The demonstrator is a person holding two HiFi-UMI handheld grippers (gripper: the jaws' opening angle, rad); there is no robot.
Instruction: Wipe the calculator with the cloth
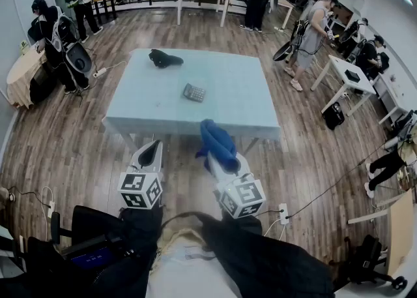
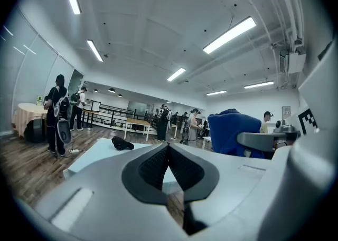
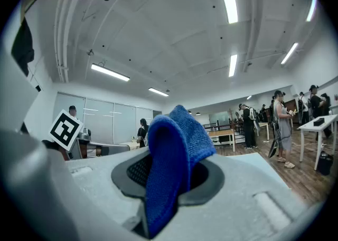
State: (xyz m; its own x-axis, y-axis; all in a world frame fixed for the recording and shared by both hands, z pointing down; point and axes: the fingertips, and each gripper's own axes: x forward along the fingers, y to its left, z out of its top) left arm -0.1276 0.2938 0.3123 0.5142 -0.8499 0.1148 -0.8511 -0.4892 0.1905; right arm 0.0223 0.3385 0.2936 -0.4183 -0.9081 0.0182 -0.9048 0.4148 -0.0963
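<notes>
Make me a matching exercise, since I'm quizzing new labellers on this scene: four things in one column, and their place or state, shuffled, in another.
Things:
A. cloth
B. calculator
C. black item
D. left gripper

Place or state:
1. shut, empty
2. near the middle of the table
3. clamped in the right gripper
4. near the table's far edge

Pairs: A-3, B-2, C-4, D-1.
</notes>
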